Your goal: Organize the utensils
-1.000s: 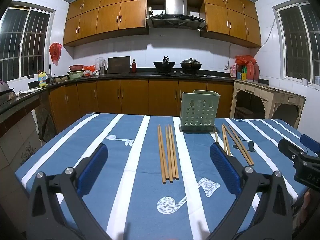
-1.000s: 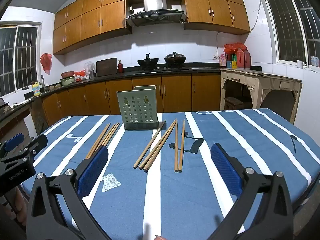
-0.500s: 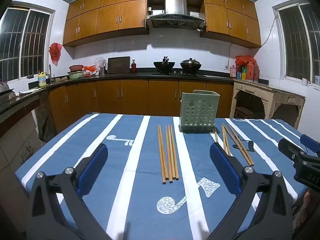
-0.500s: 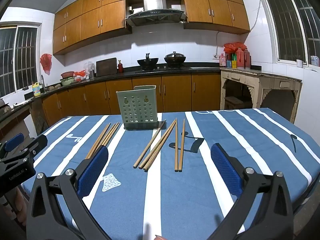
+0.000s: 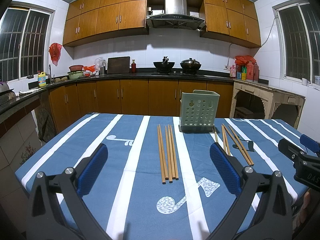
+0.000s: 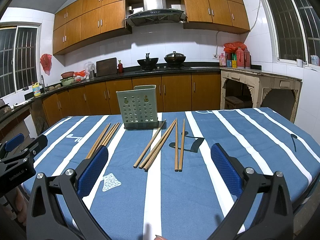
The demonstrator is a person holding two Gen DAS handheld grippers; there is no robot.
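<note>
A pale green perforated utensil holder (image 5: 199, 111) (image 6: 138, 107) stands upright at the far middle of the blue striped table (image 5: 130, 200). Several wooden chopsticks (image 5: 168, 152) lie in a left bundle in front of it. More chopsticks (image 6: 156, 146) and a pair (image 6: 179, 146) lie to its right; they also show in the left wrist view (image 5: 236, 144). My left gripper (image 5: 158, 168) is open and empty above the near table edge. My right gripper (image 6: 159, 168) is open and empty, also near the front edge.
The right gripper's body shows at the right edge of the left wrist view (image 5: 300, 160), and the left one at the left edge of the right wrist view (image 6: 20, 156). Kitchen counters (image 5: 140, 76) with pots lie behind the table.
</note>
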